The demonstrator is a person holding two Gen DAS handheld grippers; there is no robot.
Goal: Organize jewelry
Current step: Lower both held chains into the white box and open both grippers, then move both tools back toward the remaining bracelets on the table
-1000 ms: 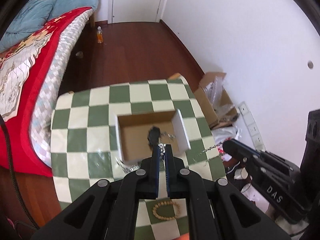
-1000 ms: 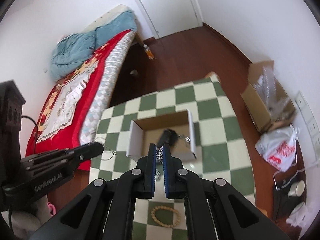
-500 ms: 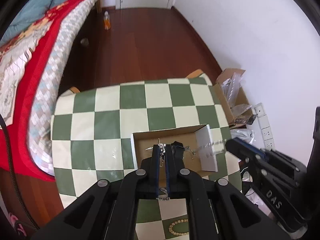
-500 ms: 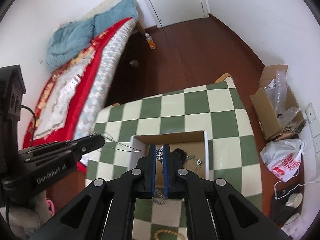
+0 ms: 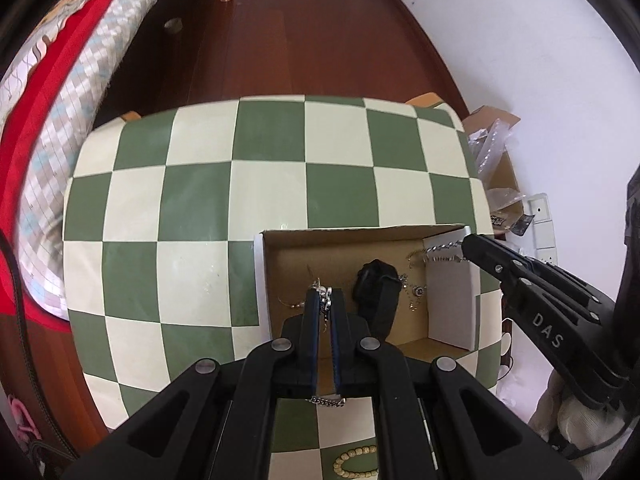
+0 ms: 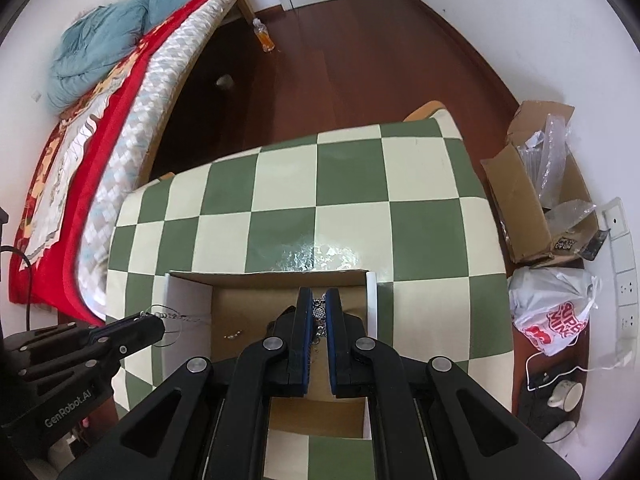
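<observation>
Carrying a silver chain between them, both grippers have moved forward from the near table edge to over the open brown cardboard box (image 5: 344, 256) within the last second. Left black two-finger gripper (image 5: 325, 300) is pinched narrow on one end of the silver link chain (image 5: 323, 294); a loop dangles below at the box's near wall. Right black gripper (image 6: 319, 308) is clamped narrow on the other end, over the box floor. Chain now hangs above the box, beside a black item (image 5: 376, 288) already inside. Judgement: release is next. Beige bead bracelet (image 5: 356, 462) is still out on the green-and-cream checked table (image 5: 192, 208).
</observation>
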